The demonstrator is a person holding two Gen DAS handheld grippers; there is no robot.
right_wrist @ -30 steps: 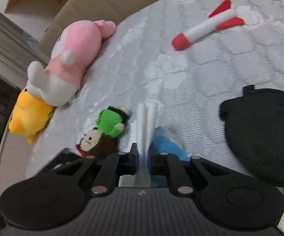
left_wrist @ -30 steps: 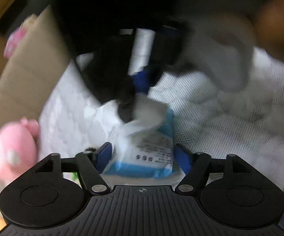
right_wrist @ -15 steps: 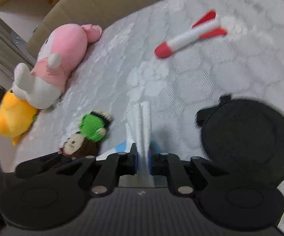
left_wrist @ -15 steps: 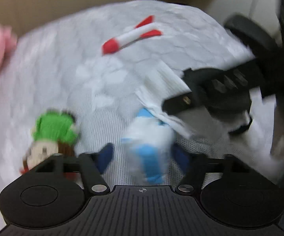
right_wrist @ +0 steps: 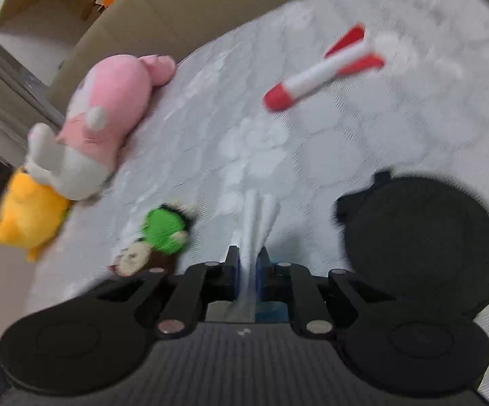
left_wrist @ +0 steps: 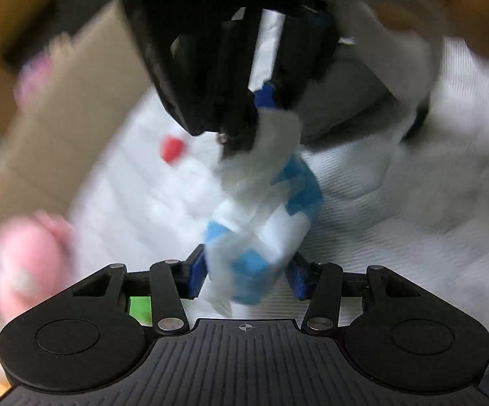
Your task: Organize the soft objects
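Note:
A blue-and-white tissue pack (left_wrist: pixel 264 209) hangs twisted between the blue fingers of my left gripper (left_wrist: pixel 246 274), which press it from both sides. A white tissue (left_wrist: pixel 271 135) rises out of the pack's top into my right gripper (left_wrist: pixel 261 101), just above and beyond. In the right wrist view my right gripper (right_wrist: pixel 248 264) is shut on that tissue (right_wrist: pixel 258 216), whose folded edge sticks out past the fingertips. The left wrist view is blurred by motion.
On the white quilted mattress (right_wrist: pixel 413 128) lie a pink plush (right_wrist: pixel 109 101), a yellow plush (right_wrist: pixel 27 216), a green-hatted crocheted doll (right_wrist: pixel 163 230), a red-and-white rocket (right_wrist: pixel 325 71) and a black round pad (right_wrist: pixel 420 240). A cardboard box (right_wrist: pixel 210 3) borders the far side.
The left wrist view has swung back toward the right gripper and the box. The left fingers stand closer together around the pack, which is now twisted. The right gripper still holds the tissue.

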